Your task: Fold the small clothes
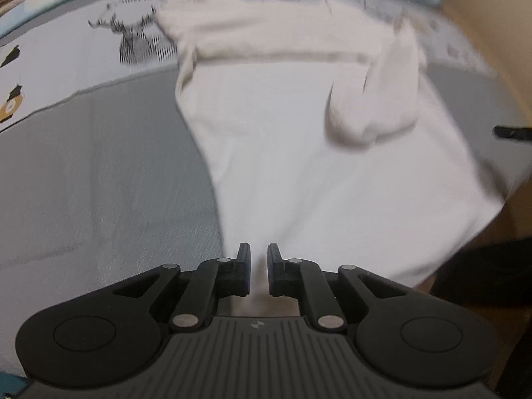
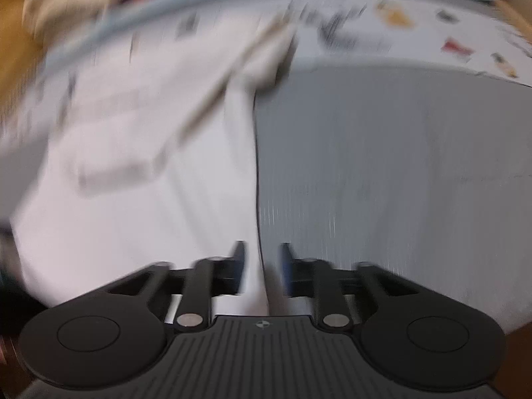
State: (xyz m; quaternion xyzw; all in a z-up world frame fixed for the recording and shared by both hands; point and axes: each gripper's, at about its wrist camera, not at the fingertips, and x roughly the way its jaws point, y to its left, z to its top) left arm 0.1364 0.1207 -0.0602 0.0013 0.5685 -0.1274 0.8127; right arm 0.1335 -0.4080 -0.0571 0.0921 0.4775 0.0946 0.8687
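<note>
White shirt spread on a grey mat, a claw at each near corner.

The mat covers a counter printed with small pictures; the shirt lies flat, one sleeve folded onto its body. The left claw is nearly closed, white cloth in its narrow gap, a grip not certain. The right claw, blurred, stands slightly apart astride the shirt's edge.
</note>
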